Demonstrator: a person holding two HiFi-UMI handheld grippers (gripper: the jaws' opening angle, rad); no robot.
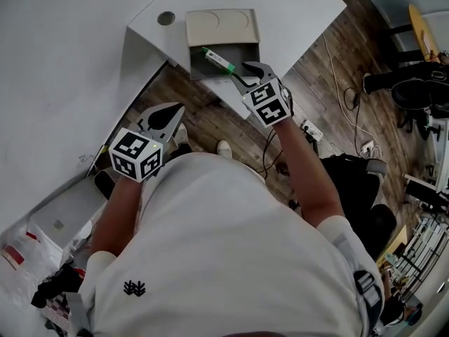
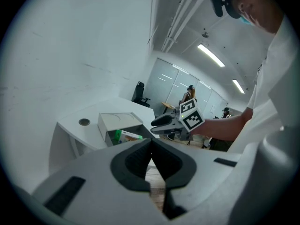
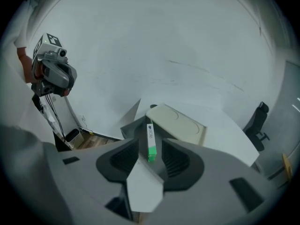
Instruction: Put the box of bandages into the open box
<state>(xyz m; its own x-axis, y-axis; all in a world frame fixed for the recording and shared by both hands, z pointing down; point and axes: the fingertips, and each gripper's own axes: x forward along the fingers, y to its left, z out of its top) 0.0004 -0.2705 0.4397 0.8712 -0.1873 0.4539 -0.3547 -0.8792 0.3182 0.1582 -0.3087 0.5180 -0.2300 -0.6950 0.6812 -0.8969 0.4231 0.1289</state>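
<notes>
The green-and-white box of bandages (image 1: pixel 219 60) lies tilted inside the open grey box (image 1: pixel 242 49), whose beige lid (image 1: pixel 222 27) stands back on the white desk. My right gripper (image 1: pixel 247 71) hovers at the open box's near rim, open, its pads off the bandage box. In the right gripper view the bandage box (image 3: pixel 150 142) shows between and just beyond the spread jaws of the right gripper (image 3: pixel 150 149). My left gripper (image 1: pixel 163 118) hangs lower left, off the desk, shut and empty. From the left gripper (image 2: pixel 151 146) I see the bandage box (image 2: pixel 125 135) in the open box (image 2: pixel 111 137).
A round cable hole (image 1: pixel 166 18) sits in the desk left of the box. The desk edge (image 1: pixel 151 48) drops to a wooden floor (image 1: pixel 210 118). Cables and a power strip (image 1: pixel 312 128) lie on the floor at right, with black bags and chairs beyond.
</notes>
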